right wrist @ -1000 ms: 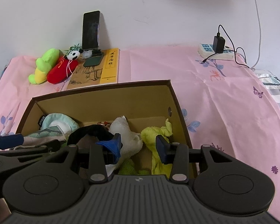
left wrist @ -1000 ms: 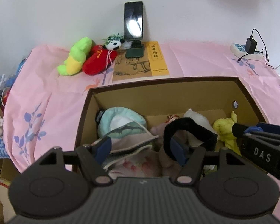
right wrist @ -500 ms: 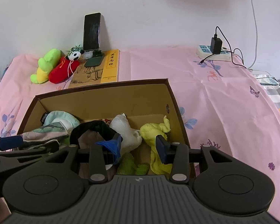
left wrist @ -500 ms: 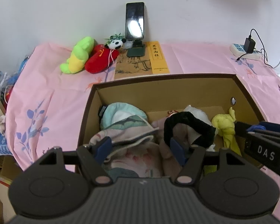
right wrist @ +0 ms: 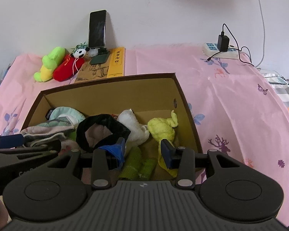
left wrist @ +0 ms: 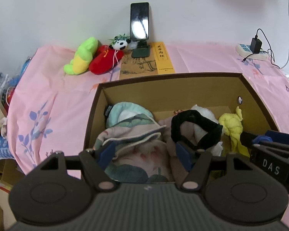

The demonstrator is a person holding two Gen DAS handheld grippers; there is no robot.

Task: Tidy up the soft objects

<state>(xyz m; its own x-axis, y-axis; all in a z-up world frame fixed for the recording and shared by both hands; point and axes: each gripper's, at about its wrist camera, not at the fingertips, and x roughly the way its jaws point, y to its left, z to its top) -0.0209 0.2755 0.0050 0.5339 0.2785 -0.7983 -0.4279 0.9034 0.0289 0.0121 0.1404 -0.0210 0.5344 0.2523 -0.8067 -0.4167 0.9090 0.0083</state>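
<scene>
A brown cardboard box (left wrist: 183, 92) (right wrist: 109, 94) on the pink bed holds soft things: a floral cloth (left wrist: 129, 132), a teal cap (left wrist: 125, 111), a black band (left wrist: 196, 129) (right wrist: 102, 129), a white plush (right wrist: 131, 123) and a yellow-green cloth (right wrist: 161, 129). My left gripper (left wrist: 144, 154) is open above the box's near left part, over the floral cloth. My right gripper (right wrist: 142, 150) is open above the near right part, empty. A green plush (left wrist: 81, 57) and a red panda plush (left wrist: 106, 59) lie behind the box by the wall.
A phone on a stand (left wrist: 139, 25) and a book (left wrist: 146, 63) lie behind the box. A power strip with charger (left wrist: 252, 50) sits at the back right. Clutter (left wrist: 0, 96) stands beyond the bed's left edge. Pink sheet (right wrist: 231, 105) spreads right of the box.
Both grippers have drawn back and risen a little, so more of the box's inside shows. Both stay open and empty.
</scene>
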